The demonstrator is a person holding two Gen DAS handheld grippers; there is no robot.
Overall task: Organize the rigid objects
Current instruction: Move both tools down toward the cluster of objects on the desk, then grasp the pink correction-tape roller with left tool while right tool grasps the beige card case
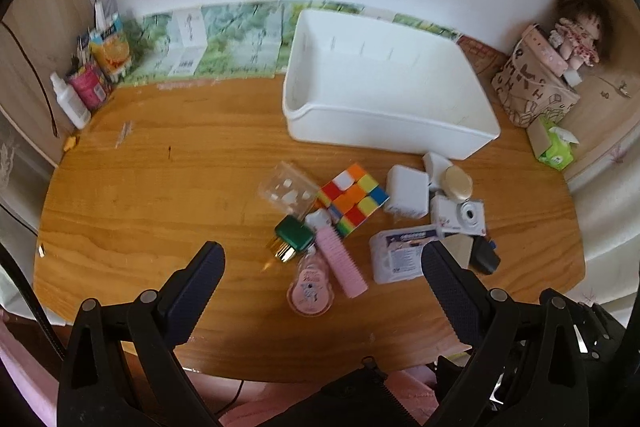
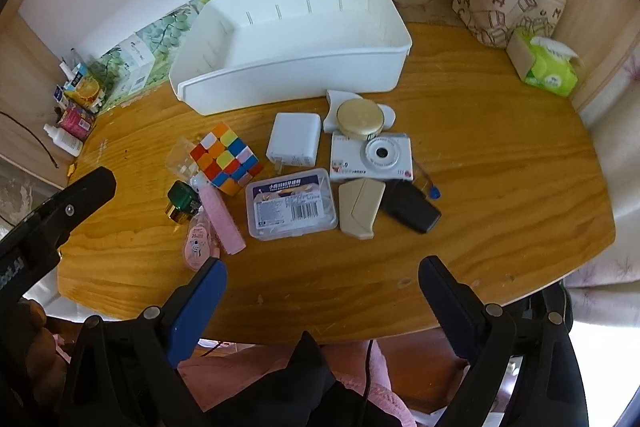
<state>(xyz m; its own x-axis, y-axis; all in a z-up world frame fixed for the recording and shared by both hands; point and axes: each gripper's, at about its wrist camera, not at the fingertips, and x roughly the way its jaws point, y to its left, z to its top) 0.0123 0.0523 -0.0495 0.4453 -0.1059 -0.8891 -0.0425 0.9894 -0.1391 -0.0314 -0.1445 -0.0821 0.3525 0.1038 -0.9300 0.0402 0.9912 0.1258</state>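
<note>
An empty white bin (image 1: 384, 123) (image 2: 296, 67) stands at the back of the wooden table. In front of it lie a colour cube (image 1: 354, 203) (image 2: 226, 159), a white charger (image 1: 407, 191) (image 2: 294, 141), a white toy camera (image 1: 460, 217) (image 2: 372, 157), a gold round tin (image 2: 359, 117), a clear plastic box with a label (image 1: 400, 255) (image 2: 292, 203), a pink comb (image 1: 342, 261) (image 2: 222, 221), a green bottle (image 1: 294, 237) (image 2: 182, 203), a beige case (image 2: 360, 207) and a black case (image 2: 410, 207). My left gripper (image 1: 322, 259) and right gripper (image 2: 322, 271) are open and empty, near the front edge.
Bottles and cartons (image 1: 92, 75) stand at the back left. A patterned bag (image 2: 504, 3) with a doll and a green tissue pack (image 2: 548, 67) sit at the back right. A pink tape dispenser (image 1: 310, 291) lies near the comb. The left gripper's finger (image 2: 64, 211) shows in the right view.
</note>
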